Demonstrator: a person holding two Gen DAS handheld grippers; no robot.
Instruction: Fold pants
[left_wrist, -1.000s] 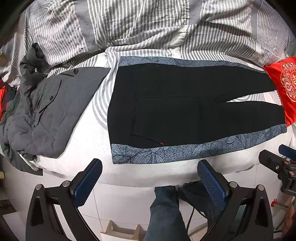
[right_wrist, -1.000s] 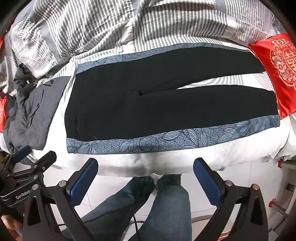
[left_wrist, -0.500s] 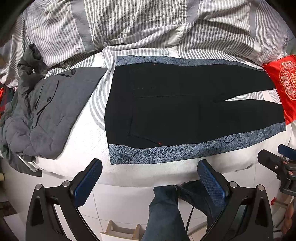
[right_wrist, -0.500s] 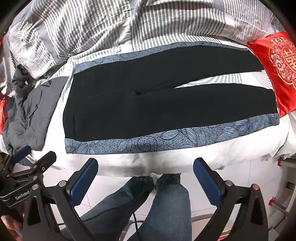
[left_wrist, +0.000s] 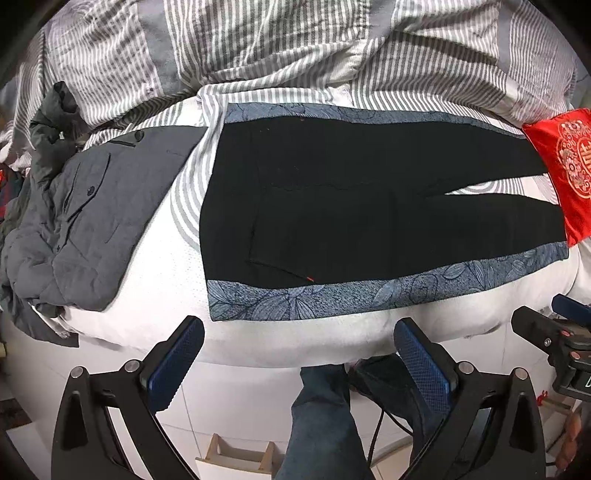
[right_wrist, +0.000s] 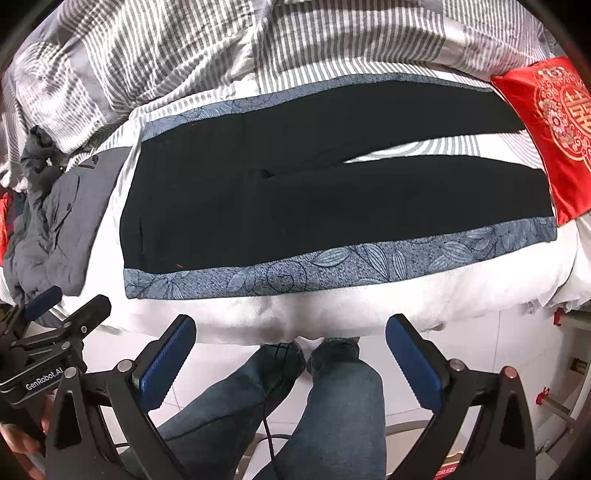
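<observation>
Black pants (left_wrist: 351, 206) with blue-grey leaf-patterned side bands lie flat on the bed, waist to the left, legs running right and split into a V; they also show in the right wrist view (right_wrist: 314, 199). My left gripper (left_wrist: 299, 354) is open and empty, held off the near bed edge below the waist end. My right gripper (right_wrist: 291, 354) is open and empty, off the bed edge below the near leg. Each gripper shows at the side of the other's view.
A grey jacket (left_wrist: 81, 221) is heaped on the bed left of the pants. A red embroidered cushion (left_wrist: 565, 162) lies at the leg ends. A striped duvet (left_wrist: 295, 48) is bunched behind. The person's jeans-clad legs (right_wrist: 280, 410) stand against the white mattress (left_wrist: 288, 339).
Both grippers have drifted slightly; the pants sit a little lower and leftward in view. The pants themselves have not moved, and both grippers stay open.
</observation>
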